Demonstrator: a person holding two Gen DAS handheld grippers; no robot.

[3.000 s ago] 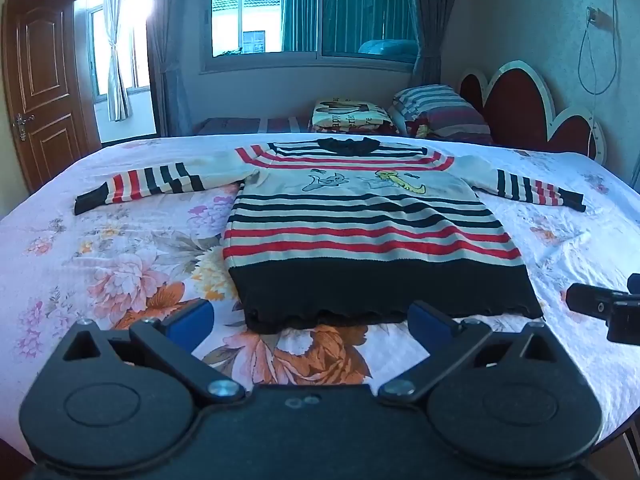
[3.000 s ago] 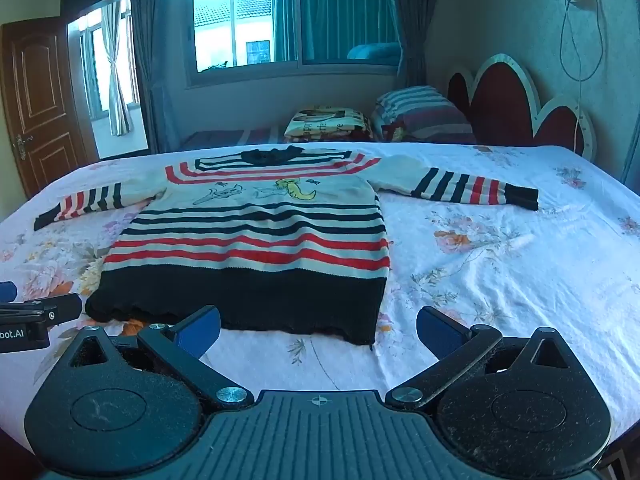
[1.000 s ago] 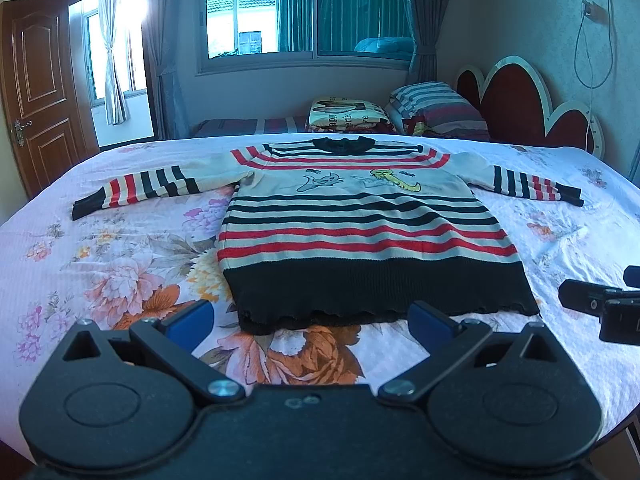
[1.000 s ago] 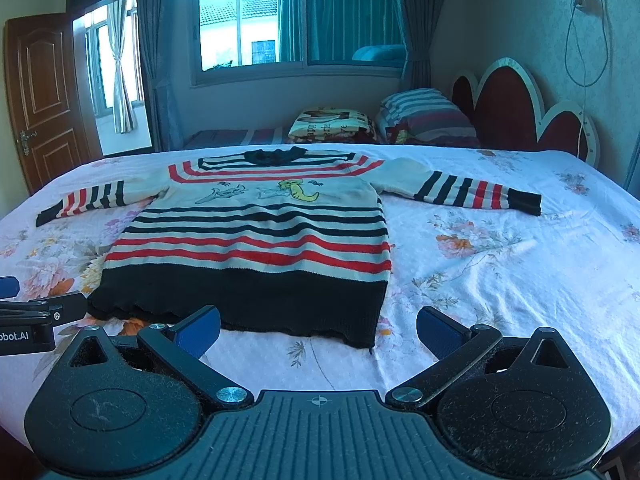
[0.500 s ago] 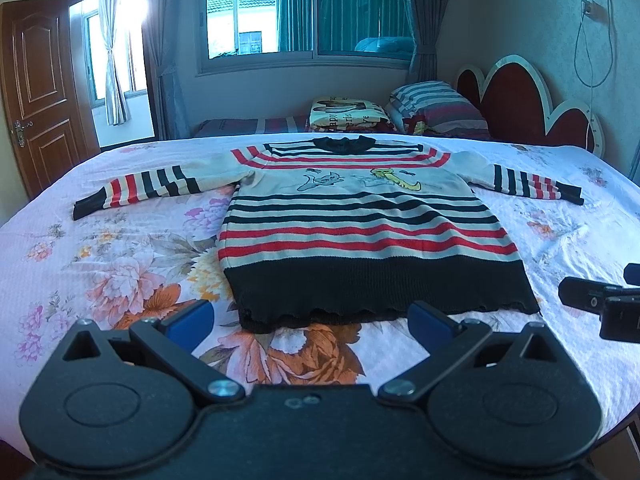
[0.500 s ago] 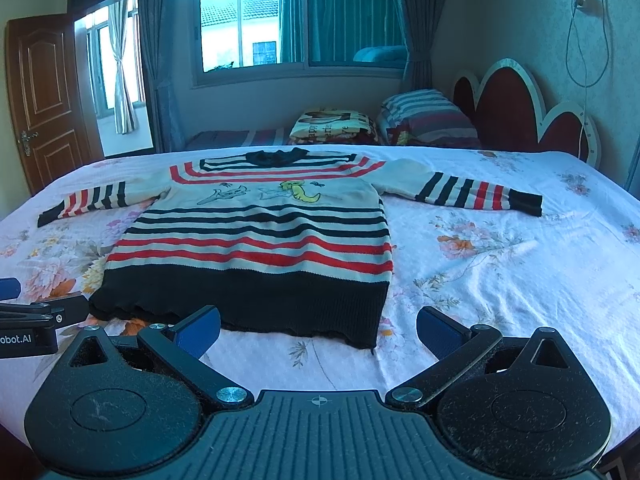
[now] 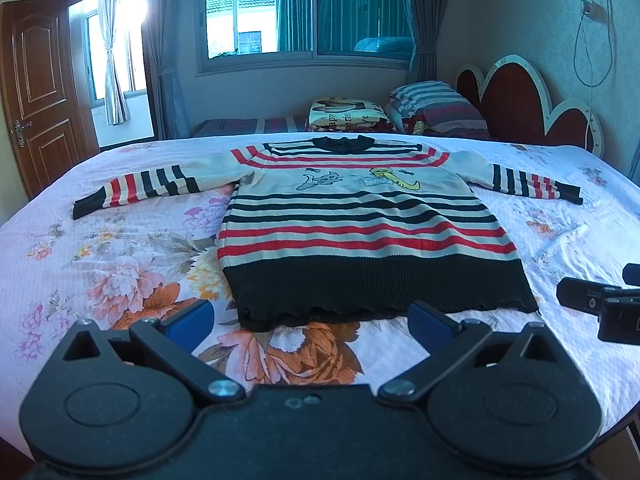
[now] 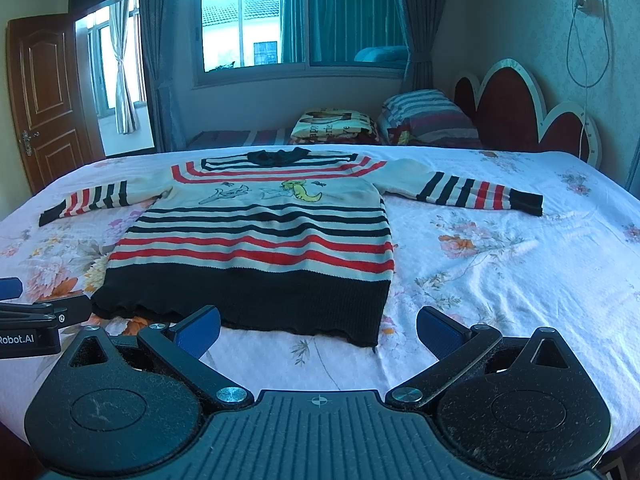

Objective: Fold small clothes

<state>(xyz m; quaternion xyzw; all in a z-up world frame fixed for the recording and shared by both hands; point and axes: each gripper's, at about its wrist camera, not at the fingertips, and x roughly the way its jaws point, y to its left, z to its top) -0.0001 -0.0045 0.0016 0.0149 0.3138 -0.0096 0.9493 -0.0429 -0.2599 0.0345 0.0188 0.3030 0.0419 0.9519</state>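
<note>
Floral bedding covers the bed [image 7: 120,264] I am working over, with a window and pillows well beyond; the sweater [image 7: 360,232] lies flat and face up ahead of both sets of jaws, hem toward me, collar away, sleeves thrown out to either side; its long axis runs straight away from me, so the sleeves cross my line of reach. My left gripper [image 7: 310,322] hangs wide open with nothing in it, the black hem just beyond and between its fingers, toward the hem's left half; my right gripper [image 8: 318,330] is equally spread and empty, the hem's right corner just ahead between its fingers. Each sleeve sits far forward and outward of its own jaws; I judge the left hand nearer the left sleeve [image 7: 152,188], the right hand nearer the right sleeve [image 8: 472,192], so each side suits its own fold.
</note>
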